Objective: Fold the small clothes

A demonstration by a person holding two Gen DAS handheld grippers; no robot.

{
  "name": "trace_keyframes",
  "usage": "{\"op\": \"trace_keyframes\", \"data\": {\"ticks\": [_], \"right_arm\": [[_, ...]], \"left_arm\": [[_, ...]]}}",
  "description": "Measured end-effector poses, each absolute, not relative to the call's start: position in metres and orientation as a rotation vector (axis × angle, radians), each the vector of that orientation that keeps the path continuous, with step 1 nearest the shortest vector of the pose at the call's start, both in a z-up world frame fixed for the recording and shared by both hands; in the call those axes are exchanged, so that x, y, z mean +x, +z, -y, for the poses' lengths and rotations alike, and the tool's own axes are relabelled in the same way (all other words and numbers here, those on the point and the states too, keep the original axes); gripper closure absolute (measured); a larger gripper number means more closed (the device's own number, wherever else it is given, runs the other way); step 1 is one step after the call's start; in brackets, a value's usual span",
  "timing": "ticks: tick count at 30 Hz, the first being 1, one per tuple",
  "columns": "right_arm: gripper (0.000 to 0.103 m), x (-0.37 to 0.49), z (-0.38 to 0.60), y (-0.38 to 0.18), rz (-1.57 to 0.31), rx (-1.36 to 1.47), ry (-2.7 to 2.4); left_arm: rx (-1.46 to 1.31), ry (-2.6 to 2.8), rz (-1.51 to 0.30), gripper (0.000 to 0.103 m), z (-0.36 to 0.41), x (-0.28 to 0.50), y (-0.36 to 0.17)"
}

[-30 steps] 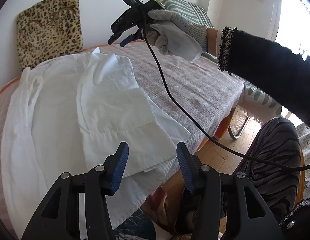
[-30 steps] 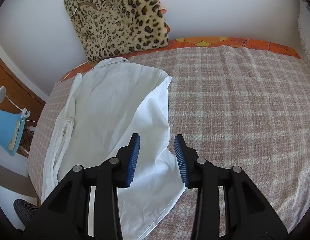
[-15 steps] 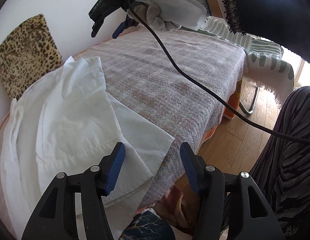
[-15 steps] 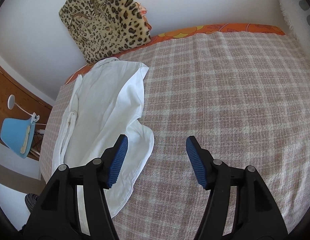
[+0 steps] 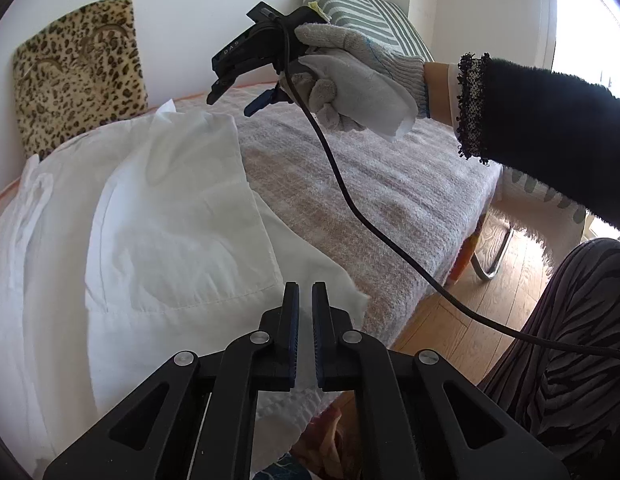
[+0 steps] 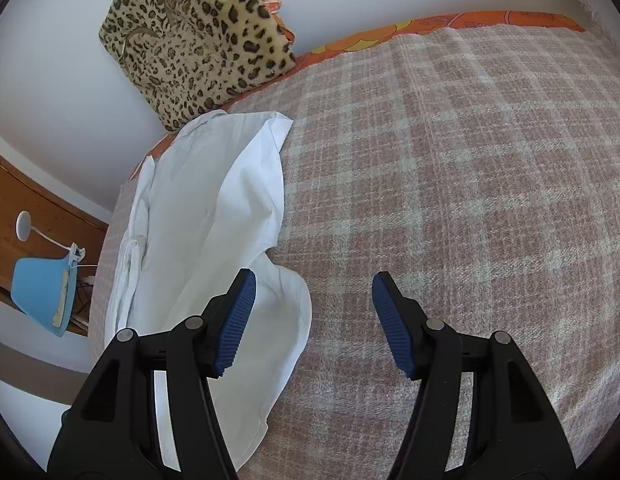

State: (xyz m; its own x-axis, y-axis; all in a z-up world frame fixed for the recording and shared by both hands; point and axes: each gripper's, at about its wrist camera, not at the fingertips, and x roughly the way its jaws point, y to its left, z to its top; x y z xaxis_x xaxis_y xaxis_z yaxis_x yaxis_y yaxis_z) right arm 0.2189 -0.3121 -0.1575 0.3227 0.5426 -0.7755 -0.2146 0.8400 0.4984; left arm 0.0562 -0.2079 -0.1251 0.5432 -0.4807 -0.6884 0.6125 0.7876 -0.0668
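Over the near edge of the bed, the left gripper (image 5: 305,320) has its blue-padded jaws drawn almost together, a thin slit between them. White cloth shows through that slit; whether the pads actually pinch it cannot be told. The right gripper (image 6: 314,320) stands with jaws spread wide above the checked blanket (image 6: 470,200), nothing between them; its left finger (image 6: 236,320) overlaps the shirt's lower edge in the picture, contact uncertain.

White shirt (image 5: 158,240) lies spread on the left half of the bed, one side panel folded over the body, collar end toward the wall. Its near corner lies at the bed's edge just ahead of the left gripper.

Seen from the left wrist view: a gloved hand (image 5: 358,80) holds the right gripper up above the blanket, well beyond the shirt; a black cable (image 5: 350,208) trails from it across the frame. Dark sleeve (image 5: 550,128) fills the upper right. Striped trousers (image 5: 582,340) and wood floor (image 5: 450,320) at lower right.

Leopard cushion (image 6: 198,40) leans against the wall beyond the collar. Striped pillow (image 5: 366,16) sits partly behind the glove. Orange sheet (image 6: 470,20) peeks out along the wall. Blue chair (image 6: 42,292) and white lamp (image 6: 24,224) stand beside the bed, cut by the lens rim.

The shirt's lower hem is hidden behind the gripper bodies in both views.
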Motion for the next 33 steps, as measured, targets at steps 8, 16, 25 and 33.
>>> {"op": "trace_keyframes", "data": {"ticks": [8, 16, 25, 33], "right_arm": [[0.039, 0.222, 0.317, -0.154, -1.131, 0.352, 0.501], [0.039, 0.227, 0.321, -0.163, -1.142, 0.375, 0.484], [0.039, 0.218, 0.309, -0.175, -1.152, 0.421, 0.563], [0.09, 0.206, 0.273, -0.165, -1.155, 0.271, 0.553]], "left_arm": [[0.294, -0.673, -0.716, 0.057, 0.233, 0.039, -0.125], [0.318, -0.708, -0.705, 0.088, 0.234, 0.043, -0.14], [0.064, -0.732, -0.733, 0.101, 0.201, 0.05, -0.123], [-0.091, -0.728, -0.702, 0.101, 0.178, 0.046, -0.104]]}}
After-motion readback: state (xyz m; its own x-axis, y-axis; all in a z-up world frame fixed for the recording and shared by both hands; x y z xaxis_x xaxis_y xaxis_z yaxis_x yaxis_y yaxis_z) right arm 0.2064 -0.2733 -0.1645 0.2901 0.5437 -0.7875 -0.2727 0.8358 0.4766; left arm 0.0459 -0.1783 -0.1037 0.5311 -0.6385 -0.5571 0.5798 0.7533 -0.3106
